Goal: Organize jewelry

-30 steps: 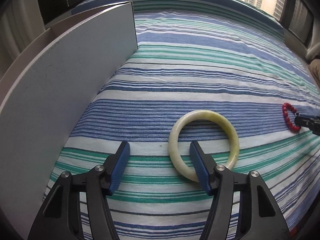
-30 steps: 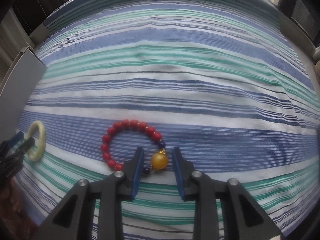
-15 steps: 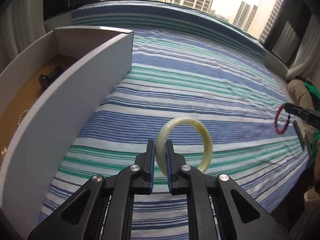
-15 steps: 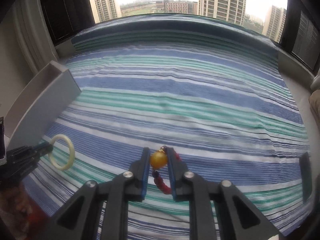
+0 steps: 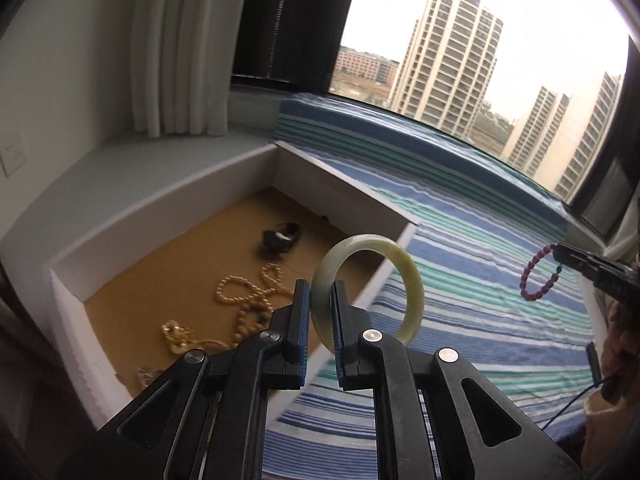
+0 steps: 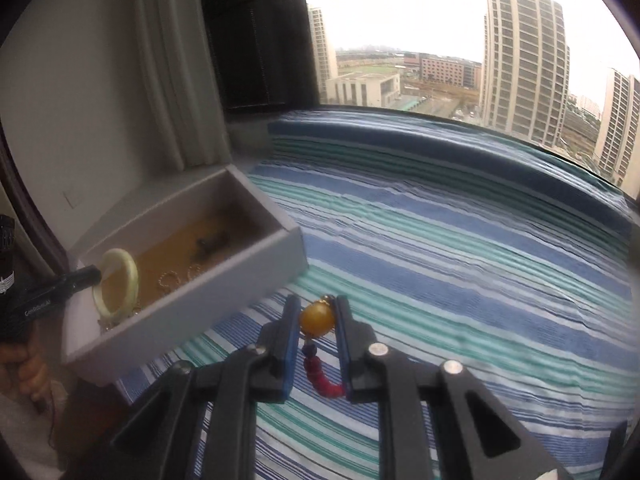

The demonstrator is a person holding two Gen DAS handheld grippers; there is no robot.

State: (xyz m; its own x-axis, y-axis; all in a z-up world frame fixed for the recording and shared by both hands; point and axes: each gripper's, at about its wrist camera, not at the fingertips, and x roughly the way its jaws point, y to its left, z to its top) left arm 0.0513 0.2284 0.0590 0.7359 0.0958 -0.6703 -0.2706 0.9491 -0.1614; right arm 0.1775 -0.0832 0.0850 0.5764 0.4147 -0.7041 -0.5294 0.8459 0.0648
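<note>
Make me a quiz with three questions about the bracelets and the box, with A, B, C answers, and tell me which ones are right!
1. Where is the pale green bangle?
A. Lying on the striped cloth
B. Held up in the left gripper
C. Lying flat on the box floor

2. What colour is the big bead between the right gripper's jaws?
A. Amber-orange
B. White
C. Black

3. What state is the white box in?
A. Shut with a lid
B. Tipped upside down
C. Open on top, with jewelry inside

Answers:
1. B, the left jaws pinch the bangle's rim and it stands in the air near the box's wall.
2. A, the round bead is amber-orange, with red beads hanging under it.
3. C, the brown floor shows, with beaded strands lying on it.
</note>
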